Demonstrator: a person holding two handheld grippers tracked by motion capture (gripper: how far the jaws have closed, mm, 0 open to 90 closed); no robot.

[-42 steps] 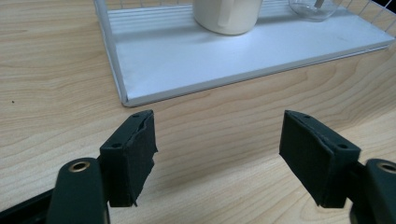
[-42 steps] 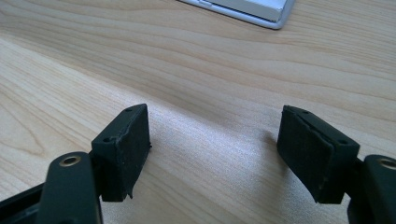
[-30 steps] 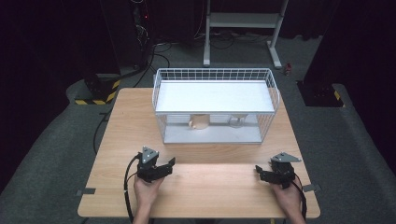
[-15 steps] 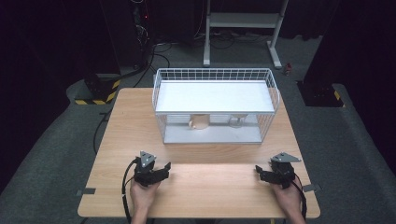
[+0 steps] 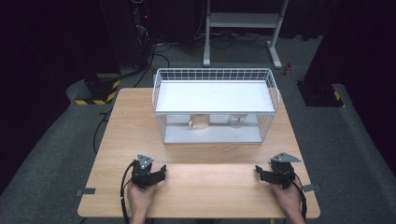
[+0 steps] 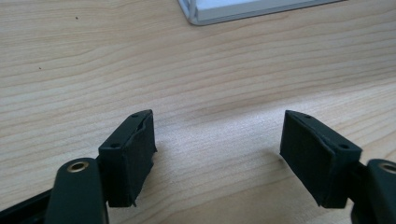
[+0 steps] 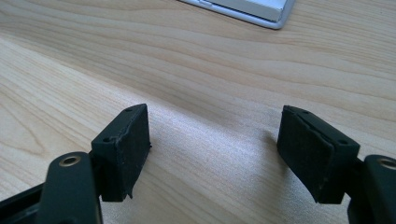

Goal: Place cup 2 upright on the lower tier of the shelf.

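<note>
My left gripper [image 5: 157, 170] rests low on the wooden table [image 5: 140, 126] near its front left, held in a hand. Its jaws stand open with bare wood between them, as the left gripper view [image 6: 217, 149] shows. My right gripper [image 5: 264, 172] sits near the front right of the table, also open over bare wood [image 7: 215, 144]. A white wire rack [image 5: 215, 105] stands at the back middle of the table. Under its flat white shelf sit a tan cup [image 5: 200, 121] and a pale object [image 5: 237, 120] that I cannot make out.
The rack's white base corner [image 6: 201, 18] lies ahead of the left gripper, and its other corner [image 7: 275, 18] ahead of the right. Beyond the table are a dark floor, cables, a yellow-and-black striped block [image 5: 95, 95] and a grey metal stand [image 5: 243, 28].
The left gripper has sunk a little and drawn back toward the table's front edge. The right gripper has stayed where it was.
</note>
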